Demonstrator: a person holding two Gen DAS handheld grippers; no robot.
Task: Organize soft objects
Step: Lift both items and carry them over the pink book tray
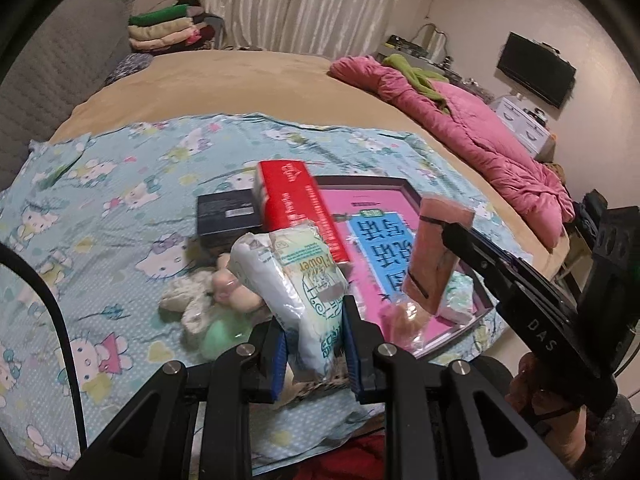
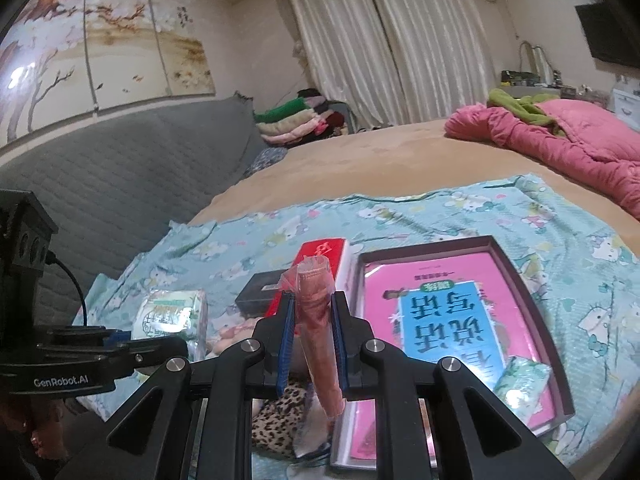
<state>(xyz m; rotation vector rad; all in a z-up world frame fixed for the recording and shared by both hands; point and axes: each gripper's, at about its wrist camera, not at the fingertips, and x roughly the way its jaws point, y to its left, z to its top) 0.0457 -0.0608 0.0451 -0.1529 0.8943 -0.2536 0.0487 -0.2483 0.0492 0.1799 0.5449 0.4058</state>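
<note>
My left gripper (image 1: 314, 312) is shut on a white tissue pack (image 1: 296, 280) printed "Flower" and holds it above the bed. My right gripper (image 2: 314, 296) is shut on a slim pinkish-orange pack in clear wrap (image 2: 318, 332), also lifted. Each gripper shows in the other's view: the right gripper (image 1: 448, 232) with its pink pack (image 1: 436, 252), the left gripper (image 2: 176, 346) with the tissue pack (image 2: 172, 312). Below lies a shallow dark box (image 2: 524, 280) holding a pink book (image 2: 432, 312) and a small green-white tissue pack (image 2: 520, 384).
On the cartoon-cat sheet (image 1: 100, 200) lie a red box (image 1: 296, 196), a dark box (image 1: 226, 216), a plush toy (image 1: 204, 296), a green soft ball (image 1: 220, 332) and a leopard cloth (image 2: 280, 412). A pink quilt (image 1: 472, 132) covers the bed's far right. A grey headboard (image 2: 120, 176) stands left.
</note>
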